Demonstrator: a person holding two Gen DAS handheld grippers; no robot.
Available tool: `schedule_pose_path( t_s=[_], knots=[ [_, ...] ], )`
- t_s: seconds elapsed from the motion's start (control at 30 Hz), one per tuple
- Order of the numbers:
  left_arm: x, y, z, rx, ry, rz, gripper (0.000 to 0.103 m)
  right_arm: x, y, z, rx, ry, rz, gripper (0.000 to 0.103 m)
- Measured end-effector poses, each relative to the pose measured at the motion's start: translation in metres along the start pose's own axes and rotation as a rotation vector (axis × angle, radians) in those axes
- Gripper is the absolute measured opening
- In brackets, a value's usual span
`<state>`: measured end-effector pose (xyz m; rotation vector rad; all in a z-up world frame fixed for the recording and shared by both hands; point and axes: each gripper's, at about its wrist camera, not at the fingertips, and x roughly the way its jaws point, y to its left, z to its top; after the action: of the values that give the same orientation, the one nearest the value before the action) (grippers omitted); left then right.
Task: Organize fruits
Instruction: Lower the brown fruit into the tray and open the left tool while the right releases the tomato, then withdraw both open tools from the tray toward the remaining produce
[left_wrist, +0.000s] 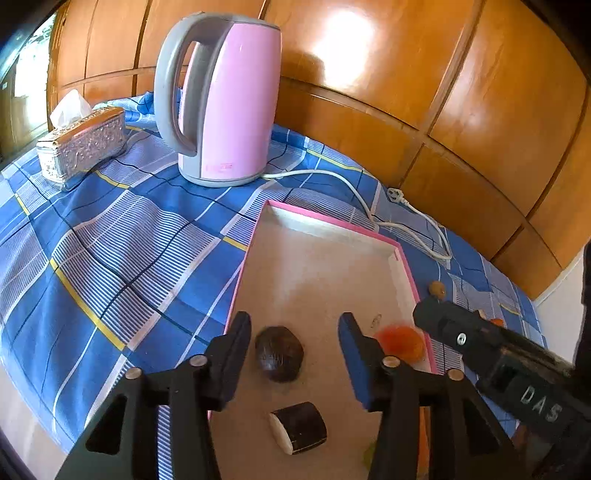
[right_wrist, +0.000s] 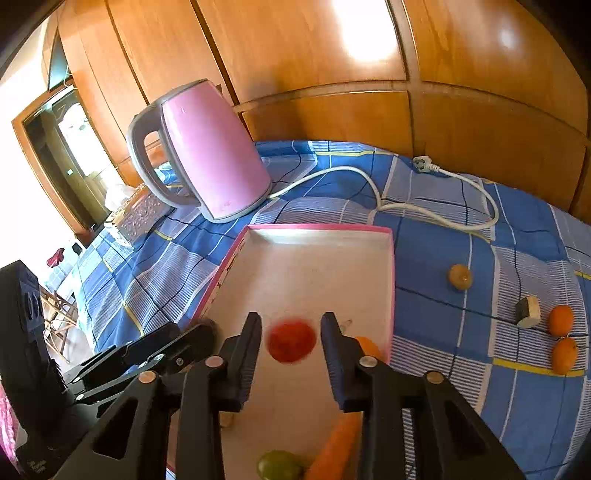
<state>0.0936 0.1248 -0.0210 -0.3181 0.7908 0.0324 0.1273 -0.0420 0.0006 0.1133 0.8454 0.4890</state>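
A pink-rimmed tray (left_wrist: 391, 243) (right_wrist: 390, 266) lies on the blue checked cloth. My left gripper (left_wrist: 295, 347) is open above it, with a dark brown round fruit (left_wrist: 279, 353) between the fingers and a dark cut piece with a white face (left_wrist: 298, 427) below. My right gripper (right_wrist: 291, 341) is open over the tray; a blurred red fruit (right_wrist: 291, 341) (left_wrist: 400, 341) sits between its fingers, apart from both. A carrot (right_wrist: 334, 448), a green fruit (right_wrist: 279, 465) and an orange fruit (right_wrist: 367, 347) lie in the tray. Outside it lie a yellowish fruit (right_wrist: 460, 276) (left_wrist: 437, 289), a cut piece (right_wrist: 528, 312) and two oranges (right_wrist: 561, 319) (right_wrist: 564, 355).
A pink kettle (left_wrist: 225, 99) (right_wrist: 207, 151) stands behind the tray, its white cord and plug (right_wrist: 424, 164) trailing right. A silver tissue box (left_wrist: 83, 146) sits at the back left. Wooden panels close off the back. The right gripper's body (left_wrist: 509, 365) reaches in beside the tray.
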Motion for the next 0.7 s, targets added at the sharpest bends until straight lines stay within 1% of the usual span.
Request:
schedule_pose_path(
  t_s=[0.17,0.37,0.47,0.6,0.63,0.67,0.7],
  knots=[
    [0.000,-0.001,-0.002,-0.003,0.001,0.025,0.051,0.002,-0.006,-0.010,0.020,0.026,-0.012,0.037],
    [-0.006,-0.007,-0.013,-0.001,0.006,0.059,0.051,-0.005,-0.022,-0.029,0.055,0.043,-0.042,0.037],
    [-0.011,-0.014,-0.019,0.023,0.000,0.063,0.051,-0.011,-0.028,-0.036,0.064,0.039,-0.061,0.038],
    [-0.019,-0.029,-0.026,0.071,-0.013,0.056,0.051,-0.023,-0.031,-0.045,0.048,0.011,-0.106,0.038],
    [-0.021,-0.033,-0.028,0.085,-0.017,0.054,0.053,-0.025,-0.031,-0.046,0.044,0.003,-0.117,0.039],
    [-0.023,-0.037,-0.029,0.093,-0.020,0.052,0.054,-0.029,-0.033,-0.048,0.041,-0.006,-0.135,0.045],
    [-0.024,-0.039,-0.031,0.099,-0.023,0.051,0.058,-0.031,-0.034,-0.050,0.041,-0.013,-0.147,0.051]
  ],
)
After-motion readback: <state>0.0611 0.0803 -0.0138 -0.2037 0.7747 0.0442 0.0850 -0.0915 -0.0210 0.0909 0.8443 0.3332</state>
